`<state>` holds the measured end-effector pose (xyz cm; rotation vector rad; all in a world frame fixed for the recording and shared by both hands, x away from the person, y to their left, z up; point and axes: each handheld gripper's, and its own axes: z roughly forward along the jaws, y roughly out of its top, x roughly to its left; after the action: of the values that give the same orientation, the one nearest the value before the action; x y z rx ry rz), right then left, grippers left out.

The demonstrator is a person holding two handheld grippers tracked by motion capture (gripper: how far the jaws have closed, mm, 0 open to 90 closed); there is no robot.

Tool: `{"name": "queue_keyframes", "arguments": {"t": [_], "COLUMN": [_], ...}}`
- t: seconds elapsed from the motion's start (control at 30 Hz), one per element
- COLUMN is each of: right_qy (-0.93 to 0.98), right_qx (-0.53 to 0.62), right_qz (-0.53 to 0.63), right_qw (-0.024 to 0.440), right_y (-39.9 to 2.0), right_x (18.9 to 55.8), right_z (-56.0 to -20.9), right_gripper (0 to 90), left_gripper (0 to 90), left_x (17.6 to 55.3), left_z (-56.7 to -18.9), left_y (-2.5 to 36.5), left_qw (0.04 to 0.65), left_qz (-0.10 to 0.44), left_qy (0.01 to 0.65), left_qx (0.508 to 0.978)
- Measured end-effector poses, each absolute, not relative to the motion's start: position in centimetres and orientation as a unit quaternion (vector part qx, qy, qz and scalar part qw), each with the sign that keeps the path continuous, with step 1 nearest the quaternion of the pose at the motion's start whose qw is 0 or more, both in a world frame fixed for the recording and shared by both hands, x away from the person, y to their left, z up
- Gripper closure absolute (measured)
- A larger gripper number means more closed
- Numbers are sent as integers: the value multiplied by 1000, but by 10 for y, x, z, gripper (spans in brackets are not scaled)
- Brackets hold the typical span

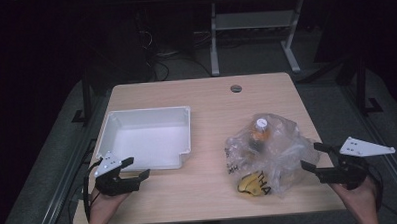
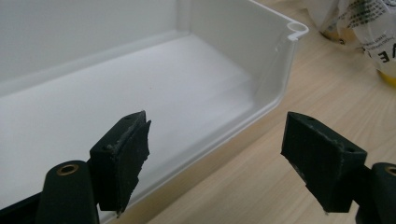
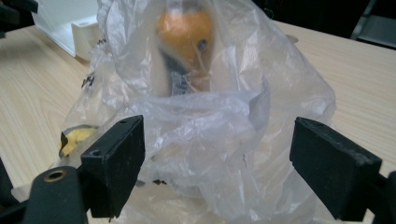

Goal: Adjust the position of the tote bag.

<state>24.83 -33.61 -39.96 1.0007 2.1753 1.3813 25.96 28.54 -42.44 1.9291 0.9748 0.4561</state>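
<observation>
- Pale wooden table (image 1: 201, 99) carries everything, with dark floor around it.
- White tray (image 1: 150, 136) lies just ahead of the left gripper (image 1: 131, 175), whose jaws stand released, nothing between them.
- Clear plastic bag (image 1: 270, 149), with an orange bottle (image 3: 187, 32) inside, sits directly before the right gripper (image 1: 316, 160); jaws spread wide, not pressing it.

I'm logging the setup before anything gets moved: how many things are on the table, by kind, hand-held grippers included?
White plastic tray: 1
Clear plastic bag: 1
Bottle with an orange body and white cap, inside the bag: 1
Yellow item inside the bag: 1
Hand-held grippers, jaws apart: 2, the left gripper and the right gripper
Total: 6
</observation>
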Motion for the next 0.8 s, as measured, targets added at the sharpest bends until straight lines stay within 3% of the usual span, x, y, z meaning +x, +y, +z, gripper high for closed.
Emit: {"name": "queue_keyframes", "arguments": {"t": [0.8], "right_qy": [766], "right_qx": [363], "right_qz": [496], "right_qw": [187], "right_y": [-343], "right_x": [246], "right_z": [-400], "right_gripper": [171], "left_gripper": [237], "left_x": [264], "left_z": [-413], "left_y": [244], "left_qw": [442], "left_qz": [154], "left_qy": [319], "left_qx": [824]}}
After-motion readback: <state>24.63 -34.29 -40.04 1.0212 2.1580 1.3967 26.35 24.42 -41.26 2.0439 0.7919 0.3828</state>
